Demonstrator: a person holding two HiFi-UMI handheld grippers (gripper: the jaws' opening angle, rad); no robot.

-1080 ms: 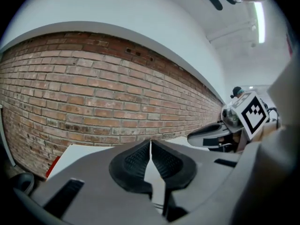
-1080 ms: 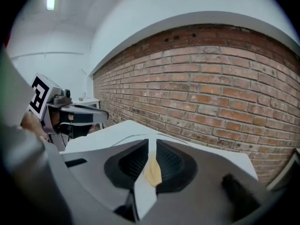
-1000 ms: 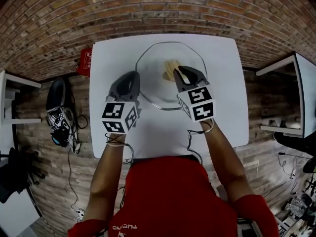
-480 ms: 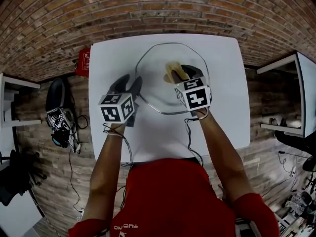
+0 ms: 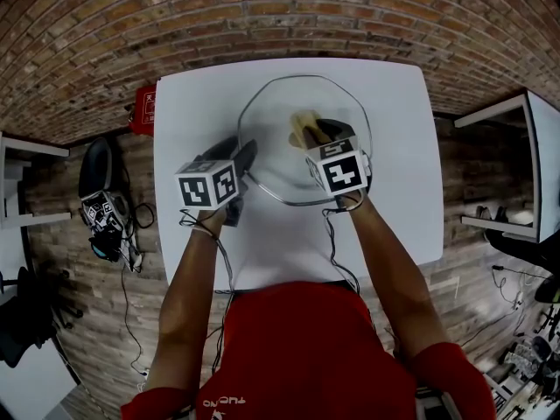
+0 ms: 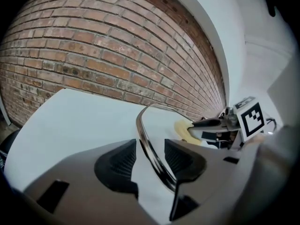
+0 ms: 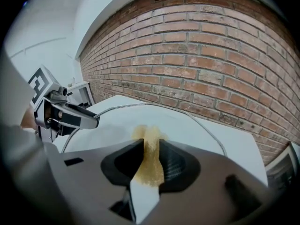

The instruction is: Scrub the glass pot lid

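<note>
A round glass pot lid (image 5: 280, 112) with a metal rim lies flat on the white table (image 5: 201, 94). A yellow sponge (image 5: 302, 125) rests on its middle. My left gripper (image 5: 242, 151) is at the lid's left edge. In the left gripper view the rim (image 6: 145, 130) runs between its pads with a gap on each side. Those jaws (image 6: 151, 146) have just been opening and stand open. My right gripper (image 5: 319, 131) is over the lid's centre. Its jaws (image 7: 151, 143) have just been closing, and the sponge (image 7: 149, 135) is pinched between the pads.
A brick wall rises behind the table. A red box (image 5: 147, 109) and a black bag (image 5: 101, 169) with cables lie on the floor at the left. White furniture (image 5: 525, 147) stands at the right. The person's red shirt fills the near side.
Both grippers have sunk from above the table down to the lid. The left one now straddles the rim. The right one has come down around the sponge.
</note>
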